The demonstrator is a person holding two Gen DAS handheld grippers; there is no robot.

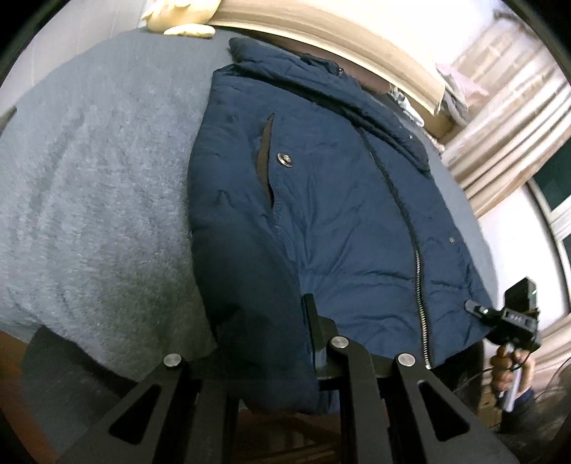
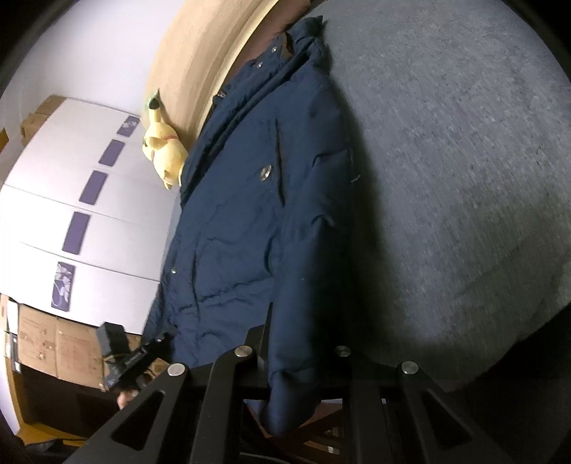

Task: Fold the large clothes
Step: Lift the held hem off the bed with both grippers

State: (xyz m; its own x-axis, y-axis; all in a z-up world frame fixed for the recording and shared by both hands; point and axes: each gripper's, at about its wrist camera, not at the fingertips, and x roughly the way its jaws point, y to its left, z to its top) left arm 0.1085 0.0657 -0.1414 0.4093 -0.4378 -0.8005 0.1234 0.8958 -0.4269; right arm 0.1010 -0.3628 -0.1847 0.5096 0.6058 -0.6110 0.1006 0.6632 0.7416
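Note:
A navy padded jacket [image 1: 339, 214] lies front up, zipped, on a grey fuzzy blanket [image 1: 89, 196]. Its collar points to the headboard and its hem is nearest me. My left gripper [image 1: 303, 321] is shut on the hem end at the bottom of the left wrist view. Fabric drapes over one finger and hides it. At the jacket's other hem corner, my right gripper [image 1: 473, 306] pinches the cloth, a hand on its handle. In the right wrist view the jacket [image 2: 249, 214] hangs between the shut right gripper [image 2: 274, 339] fingers, and the left gripper [image 2: 160, 341] holds the far corner.
A beige headboard [image 1: 321, 28] runs behind the collar. A yellow plush toy [image 2: 162, 150] leans on it. Curtains [image 1: 499, 125] and a window stand at one side, white panels [image 2: 71, 178] and cardboard boxes [image 2: 53, 342] at the other. The blanket [image 2: 446, 178] spreads wide beside the jacket.

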